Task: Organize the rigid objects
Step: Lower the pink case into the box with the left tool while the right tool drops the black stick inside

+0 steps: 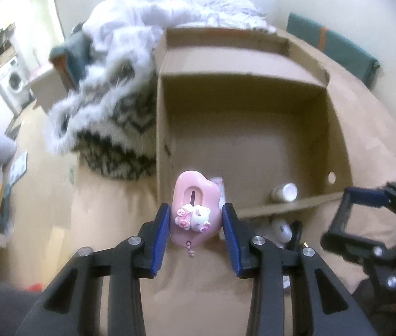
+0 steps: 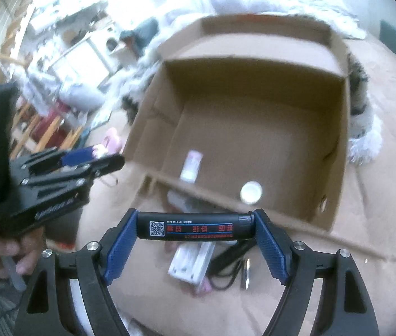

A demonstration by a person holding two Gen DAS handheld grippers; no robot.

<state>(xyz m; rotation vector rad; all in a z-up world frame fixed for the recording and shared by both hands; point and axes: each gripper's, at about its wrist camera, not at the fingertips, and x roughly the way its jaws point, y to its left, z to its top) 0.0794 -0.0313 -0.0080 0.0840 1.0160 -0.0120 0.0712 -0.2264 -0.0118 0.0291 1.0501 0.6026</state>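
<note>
Left gripper (image 1: 195, 218) pinching a pink plastic cat-charm trinket (image 1: 195, 210), right gripper (image 2: 195, 225) clamping a black printed tube (image 2: 195, 227) endwise, open brown cardboard box (image 2: 343, 145) beyond both

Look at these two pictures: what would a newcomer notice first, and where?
A pink toy with a white kitten on it sits clamped in the left gripper, low in the left view. In the right view a black tube spans the right gripper. Beyond both gapes a big open cardboard box.

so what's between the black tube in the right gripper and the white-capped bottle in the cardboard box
In the right wrist view, only the cardboard box's near wall crosses between the black tube and the white-capped bottle.
</note>
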